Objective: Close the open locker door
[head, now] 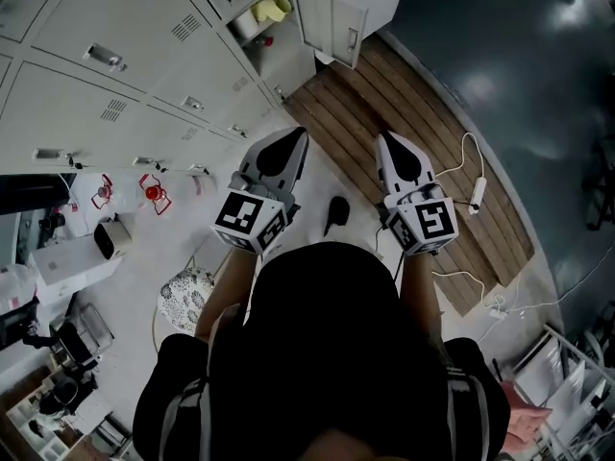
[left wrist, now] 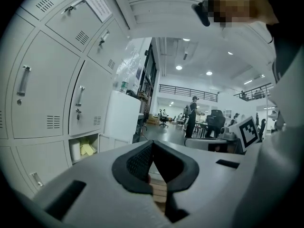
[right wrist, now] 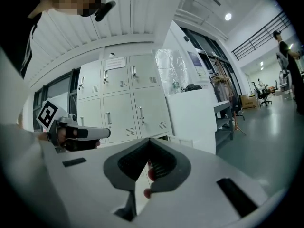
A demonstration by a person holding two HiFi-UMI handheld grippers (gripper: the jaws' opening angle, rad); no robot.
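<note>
locker door [head: 332,19] open | left hand-held gripper [head: 293,134], right hand-held gripper [head: 387,140] level, closed

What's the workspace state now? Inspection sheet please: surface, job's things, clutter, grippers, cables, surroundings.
Surface: wooden slat decking runs in front of the lockers.
Job's things: locker door stands open; a yellow cloth and a white roll sit in its compartment.
Clutter: red-handled bottles and a white box on the floor by the lockers.
Grippers: left gripper and right gripper are both shut and empty, short of the door.
Cables: corded power strip lies on the decking.
Surroundings: open hall with a standing person far off.
</note>
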